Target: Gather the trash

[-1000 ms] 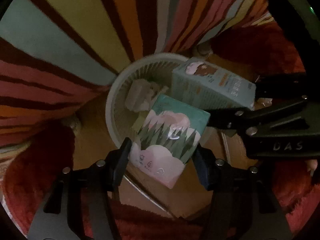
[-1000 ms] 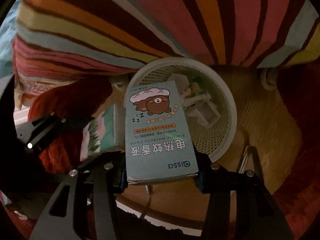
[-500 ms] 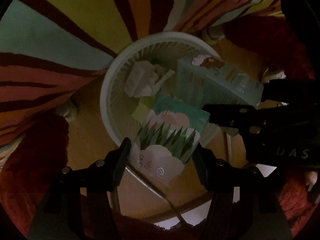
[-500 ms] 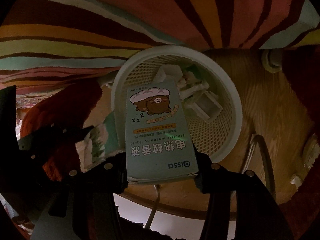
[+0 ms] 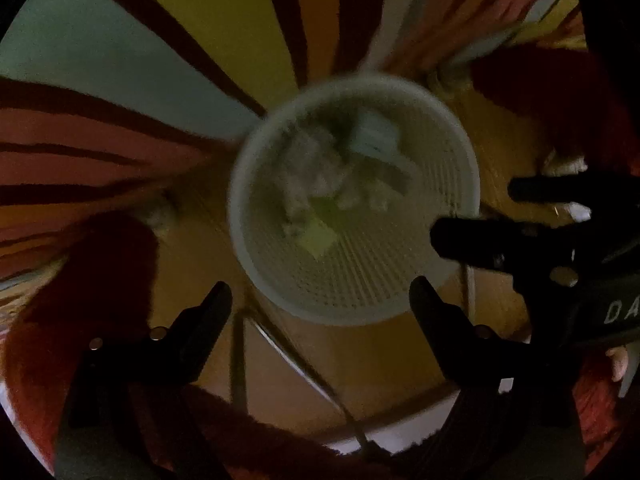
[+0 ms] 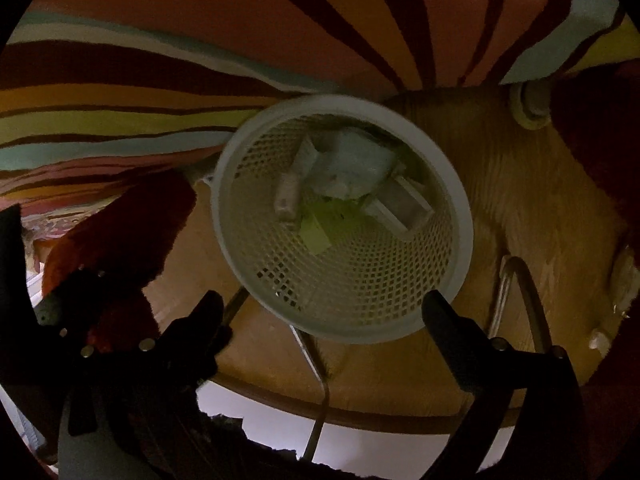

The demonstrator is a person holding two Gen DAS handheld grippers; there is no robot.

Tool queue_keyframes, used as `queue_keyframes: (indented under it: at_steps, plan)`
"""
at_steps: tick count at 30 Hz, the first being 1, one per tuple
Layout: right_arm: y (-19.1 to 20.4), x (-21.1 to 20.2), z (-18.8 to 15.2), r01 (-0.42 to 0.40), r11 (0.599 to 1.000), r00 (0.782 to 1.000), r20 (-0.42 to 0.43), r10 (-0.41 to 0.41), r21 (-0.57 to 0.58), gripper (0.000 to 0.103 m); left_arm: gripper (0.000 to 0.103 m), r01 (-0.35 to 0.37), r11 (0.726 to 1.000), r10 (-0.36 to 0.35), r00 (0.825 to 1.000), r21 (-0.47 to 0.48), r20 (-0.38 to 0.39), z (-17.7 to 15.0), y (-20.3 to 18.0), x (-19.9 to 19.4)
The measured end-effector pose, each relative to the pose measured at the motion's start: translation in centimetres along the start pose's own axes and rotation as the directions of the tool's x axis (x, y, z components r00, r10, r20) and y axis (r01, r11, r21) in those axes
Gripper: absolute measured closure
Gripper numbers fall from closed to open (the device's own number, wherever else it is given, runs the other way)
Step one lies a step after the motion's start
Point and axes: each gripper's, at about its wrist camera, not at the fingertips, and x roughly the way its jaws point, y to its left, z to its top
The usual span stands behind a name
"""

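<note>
One white mesh wastebasket, two hand-held grippers, one striped cloth, and several scraps of trash too jumbled to count.

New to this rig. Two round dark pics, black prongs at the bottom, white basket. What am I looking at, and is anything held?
No robot here: a person carries a pair of handheld tongs in each hand, and each pair has a fisheye camera looking forward along its two fingers. That is why both pictures are round and warped.

The left wrist view shows the left tongs; the black shape at its right edge is the other pair seen from the side. The right wrist view shows the right tongs.

Both point down into a white mesh wastebasket standing on a wooden floor, next to striped fabric and something red and fuzzy. Inside lie crumpled paper, small boxes and a yellow-green scrap; the left view is too blurred to add detail.

Nothing is held: both sets of jaws are opening, with nothing between them.
</note>
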Motion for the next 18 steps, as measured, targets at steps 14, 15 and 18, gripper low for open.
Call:
queue_keyframes:
  at_steps: [14, 15, 18]
  plan:
    - [2.9, -10.2, -3.5, 0.092, 0.978, 0.915, 0.404, -0.009, -0.188, 0.008, 0.015, 0.044, 0.992, 0.008, 0.908, -0.115, 0.419, -3.9, -0.6, -10.7]
    - [3.2, -11.3, -3.9, 0.100, 0.975, 0.894, 0.449, -0.001, -0.197, 0.008, 0.015, 0.050, 0.991, 0.010, 0.895, -0.122, 0.446, -4.1, -0.6, -11.7]
    - [3.7, -13.4, -4.8, 0.106, 0.972, 0.851, 0.524, 0.020, -0.210, 0.008, 0.015, 0.041, 0.989, 0.037, 0.864, -0.144, 0.501, -4.4, -0.6, -13.9]
